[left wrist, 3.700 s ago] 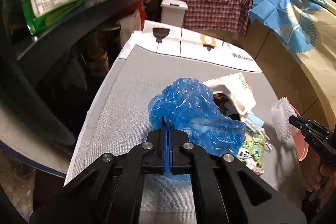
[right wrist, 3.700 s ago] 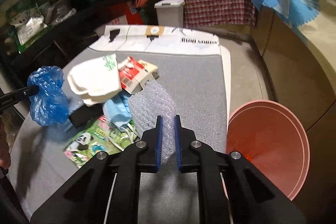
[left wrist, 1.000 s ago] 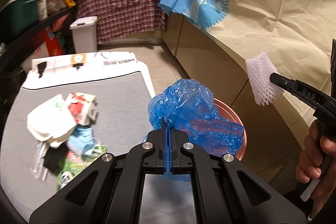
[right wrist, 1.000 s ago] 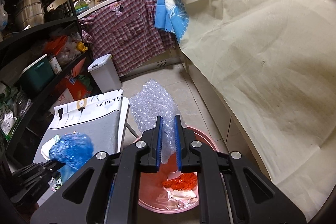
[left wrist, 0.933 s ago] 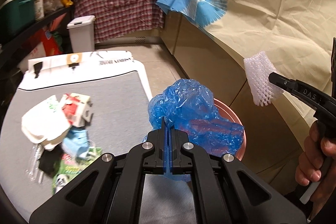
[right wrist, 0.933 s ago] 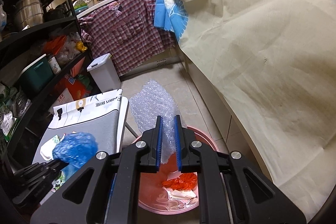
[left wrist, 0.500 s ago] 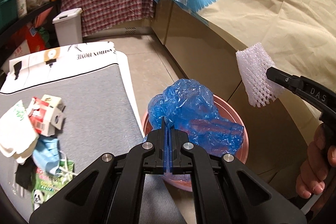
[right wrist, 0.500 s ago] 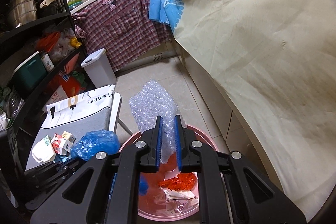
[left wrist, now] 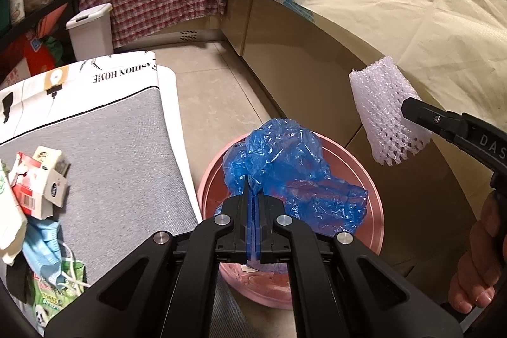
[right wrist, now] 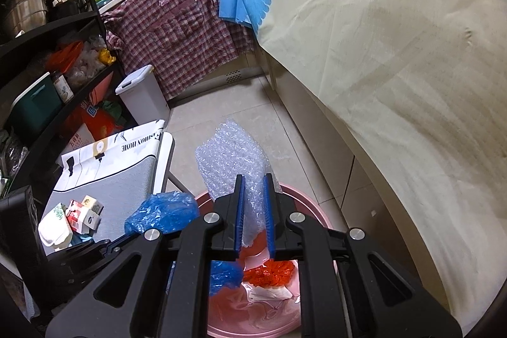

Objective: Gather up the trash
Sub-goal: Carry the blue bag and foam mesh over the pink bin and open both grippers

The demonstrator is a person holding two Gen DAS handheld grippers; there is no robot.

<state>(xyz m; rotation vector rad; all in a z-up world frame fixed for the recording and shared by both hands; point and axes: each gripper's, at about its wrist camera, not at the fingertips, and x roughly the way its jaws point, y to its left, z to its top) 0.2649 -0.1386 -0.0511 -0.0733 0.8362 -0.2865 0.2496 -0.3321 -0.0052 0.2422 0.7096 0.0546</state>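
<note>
My left gripper (left wrist: pixel 252 195) is shut on a crumpled blue plastic bag (left wrist: pixel 291 176), which hangs over the pink bin (left wrist: pixel 372 198) on the floor. The right gripper (right wrist: pixel 253 192) is shut on a piece of white bubble wrap (right wrist: pixel 231 160), held above the same pink bin (right wrist: pixel 317 214). Orange and white scraps (right wrist: pixel 269 274) lie in the bin's bottom. In the left wrist view the bubble wrap (left wrist: pixel 385 116) and the right gripper's finger (left wrist: pixel 443 122) show at the right, with a hand (left wrist: pixel 481 268) below. The blue bag (right wrist: pixel 164 213) also appears left of the bin in the right wrist view.
A grey-topped table (left wrist: pixel 120 154) stands left of the bin and carries a red-and-white carton (left wrist: pixel 41 179), a blue mask (left wrist: pixel 41 252) and a green wrapper (left wrist: pixel 54 296). A white pedal bin (left wrist: pixel 92 30) and dark shelves (right wrist: pixel 47 62) stand behind. A cream cloth (right wrist: pixel 396 68) covers the right.
Both grippers have swung from the table to above the pink bin and sunk a little. The blue bag now hangs over the bin's mouth. Both grips are unchanged.
</note>
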